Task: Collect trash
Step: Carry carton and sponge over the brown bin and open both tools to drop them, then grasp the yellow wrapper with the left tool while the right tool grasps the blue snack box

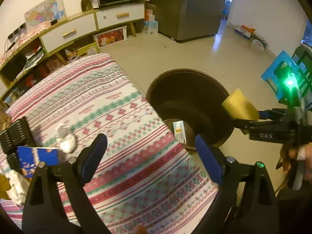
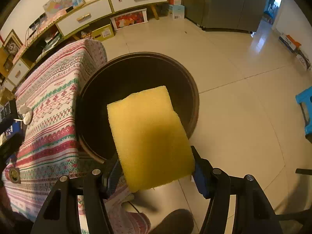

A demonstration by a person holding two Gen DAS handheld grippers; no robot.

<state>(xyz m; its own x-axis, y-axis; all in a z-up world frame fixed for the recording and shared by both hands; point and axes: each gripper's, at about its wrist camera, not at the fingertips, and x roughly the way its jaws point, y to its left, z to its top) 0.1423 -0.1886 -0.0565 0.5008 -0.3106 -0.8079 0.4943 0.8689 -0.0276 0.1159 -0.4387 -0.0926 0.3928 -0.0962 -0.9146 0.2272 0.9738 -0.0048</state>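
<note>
We see our right gripper [image 2: 154, 172] clamped on a yellow sponge [image 2: 149, 136], held above the dark round bin [image 2: 187, 81] on the tiled floor [image 2: 243, 107]. Just left of the bin stands the table under a striped patterned cloth [image 2: 50, 117].

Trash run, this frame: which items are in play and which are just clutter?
In play:
- sponge, held in right gripper over bin
- small carton, at the bin's mouth
- crumpled tissue on table
- left gripper, open, empty

Clutter:
- blue packet
- blue stool
- TV cabinet
- fridge
</note>
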